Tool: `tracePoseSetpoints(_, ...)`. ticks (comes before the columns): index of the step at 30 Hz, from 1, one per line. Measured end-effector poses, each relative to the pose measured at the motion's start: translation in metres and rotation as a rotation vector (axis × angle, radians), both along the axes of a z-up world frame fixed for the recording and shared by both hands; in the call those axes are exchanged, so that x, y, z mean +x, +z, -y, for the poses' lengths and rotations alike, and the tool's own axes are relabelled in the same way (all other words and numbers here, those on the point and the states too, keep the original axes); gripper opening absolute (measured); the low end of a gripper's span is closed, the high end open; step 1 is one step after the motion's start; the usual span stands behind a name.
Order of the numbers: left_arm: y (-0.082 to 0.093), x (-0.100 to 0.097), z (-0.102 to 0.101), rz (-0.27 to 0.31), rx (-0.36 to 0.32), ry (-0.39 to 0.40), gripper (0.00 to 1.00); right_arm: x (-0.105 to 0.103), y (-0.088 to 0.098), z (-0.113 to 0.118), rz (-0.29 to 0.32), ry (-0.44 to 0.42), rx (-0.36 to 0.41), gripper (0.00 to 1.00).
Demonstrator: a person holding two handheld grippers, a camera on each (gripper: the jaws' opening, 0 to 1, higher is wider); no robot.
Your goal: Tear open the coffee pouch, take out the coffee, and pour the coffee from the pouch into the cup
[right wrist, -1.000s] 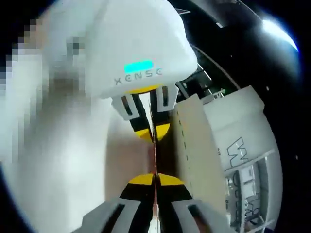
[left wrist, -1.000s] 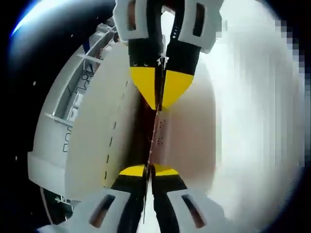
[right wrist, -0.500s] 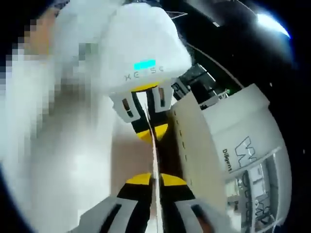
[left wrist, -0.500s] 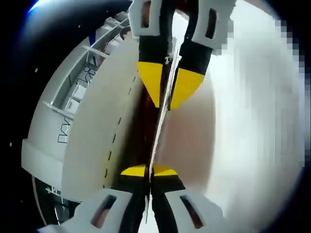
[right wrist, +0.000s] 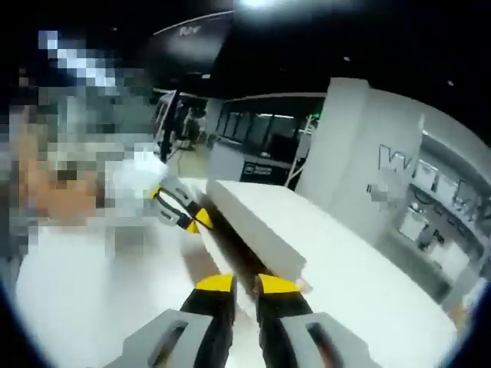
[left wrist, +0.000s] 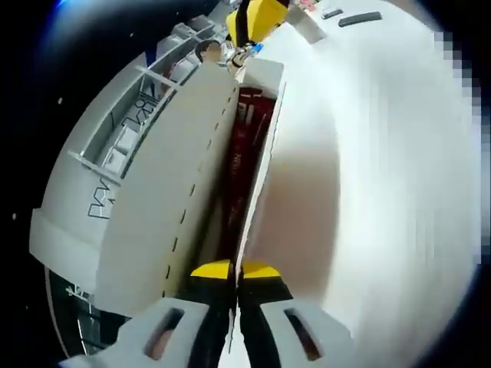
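Left gripper (left wrist: pixel 234 270): jaws pinched together on the thin edge of the coffee pouch (left wrist: pixel 244 165), which runs dark red, edge-on, up the left gripper view.
Right gripper (right wrist: pixel 237 284): jaws slightly parted, nothing between them.
Surface: white table (right wrist: pixel 360 280) with a raised white slab across it.
Room: dim hall, white wall panels (right wrist: pixel 395 180) with lettering, dark ceiling, bright lamp overhead.

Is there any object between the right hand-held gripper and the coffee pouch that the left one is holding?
Nothing visible does. The left hand-held gripper is shut on the near edge of the coffee pouch. The right hand-held gripper is just beyond the pouch's far end, with no object between them.
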State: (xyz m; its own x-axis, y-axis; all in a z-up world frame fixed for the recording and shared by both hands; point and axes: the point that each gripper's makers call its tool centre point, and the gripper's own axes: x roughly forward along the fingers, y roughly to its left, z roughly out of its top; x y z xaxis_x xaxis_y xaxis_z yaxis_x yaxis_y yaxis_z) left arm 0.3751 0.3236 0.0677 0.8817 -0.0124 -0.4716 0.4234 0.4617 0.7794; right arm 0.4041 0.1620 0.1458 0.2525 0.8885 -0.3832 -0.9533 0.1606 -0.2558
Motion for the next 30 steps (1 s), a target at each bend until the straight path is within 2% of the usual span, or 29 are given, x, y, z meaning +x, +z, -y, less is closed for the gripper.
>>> tracePoseSetpoints(1, 0.000, 0.000, 0.001, 0.001, -0.002, 0.000, 0.04, 0.006, 0.000, 0.008, -0.014, -0.033, -0.002, 0.11)
tracePoseSetpoints(4, 0.000, 0.000, 0.001, 0.000, -0.008, 0.005, 0.04, 0.010, -0.003, 0.012, -0.038, -0.057, -0.004, 0.11)
tracePoseSetpoints(8, -0.001, 0.000, 0.002, 0.001, -0.006, 0.005, 0.04, 0.010, -0.017, 0.000, -0.064, -0.078, -0.050, 0.11)
tracePoseSetpoints(11, -0.001, 0.000, 0.002, 0.001, -0.005, 0.005, 0.04, 0.012, -0.029, -0.014, -0.051, -0.103, -0.098, 0.14)
tracePoseSetpoints(13, -0.001, 0.000, 0.002, 0.001, -0.003, 0.005, 0.04, 0.014, -0.036, -0.024, -0.035, -0.130, -0.121, 0.15)
tracePoseSetpoints(14, -0.001, 0.000, 0.002, 0.001, -0.004, 0.005, 0.04, 0.015, -0.040, -0.027, -0.013, -0.138, -0.155, 0.15)
tracePoseSetpoints(15, -0.001, 0.000, 0.002, 0.001, -0.002, 0.004, 0.04, 0.016, -0.045, -0.030, 0.036, -0.145, -0.205, 0.15)
tracePoseSetpoints(17, -0.001, 0.000, 0.002, 0.000, -0.003, 0.004, 0.04, 0.018, -0.054, -0.030, 0.075, -0.159, -0.289, 0.15)
tracePoseSetpoints(19, -0.001, 0.000, 0.002, 0.000, -0.004, 0.005, 0.04, 0.017, -0.060, -0.030, 0.099, -0.183, -0.341, 0.15)
tracePoseSetpoints(21, -0.001, 0.000, 0.002, -0.003, -0.008, 0.007, 0.04, 0.018, -0.060, -0.036, 0.086, -0.211, -0.323, 0.15)
tracePoseSetpoints(24, -0.001, 0.000, 0.002, -0.002, -0.013, 0.009, 0.04, 0.016, -0.056, -0.046, 0.045, -0.221, -0.256, 0.18)
tracePoseSetpoints(27, -0.001, -0.001, 0.003, -0.003, -0.011, 0.007, 0.04, 0.017, -0.051, -0.056, 0.014, -0.240, -0.170, 0.19)
tracePoseSetpoints(30, -0.001, -0.001, 0.005, -0.004, -0.011, 0.005, 0.04, 0.023, -0.057, -0.069, -0.040, -0.247, -0.076, 0.20)
